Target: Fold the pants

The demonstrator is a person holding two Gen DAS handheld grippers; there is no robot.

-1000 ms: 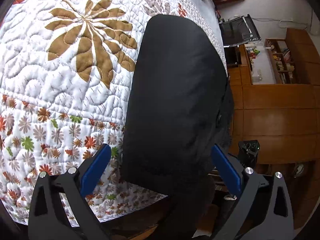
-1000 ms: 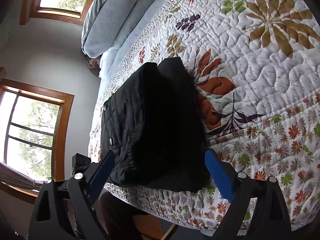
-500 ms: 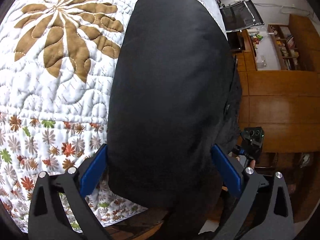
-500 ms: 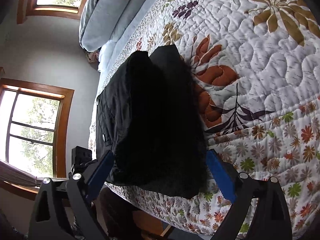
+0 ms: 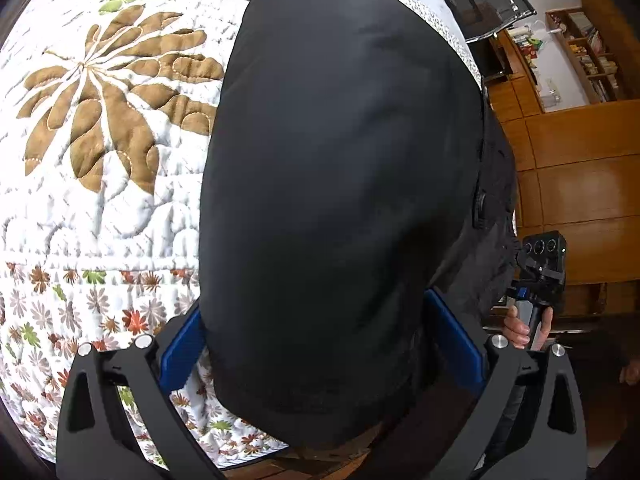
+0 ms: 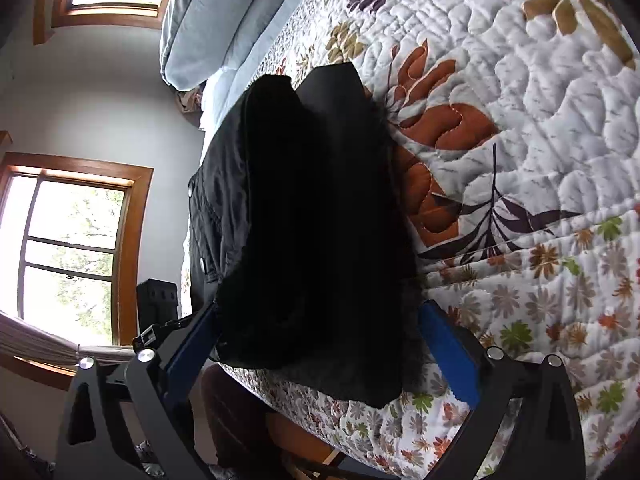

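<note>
Black pants (image 5: 340,200) lie folded into a thick bundle at the near edge of the bed, on the floral quilt (image 5: 112,184); one end overhangs slightly. Waistband with snap buttons sits on the side nearest the window.

Left gripper (image 5: 320,348): jaws spread, straddling the bundle's near end; pads appear beside the cloth, whether they press it I cannot tell. Right gripper (image 6: 320,344): jaws opening, at widest, bundle end between them, no pinch evident. Judgement: both straddle the bundle to square or shift it, or are letting go after the last fold.

Containers: none in view. Pillows (image 6: 200,20) at the bed head, well apart.
</note>
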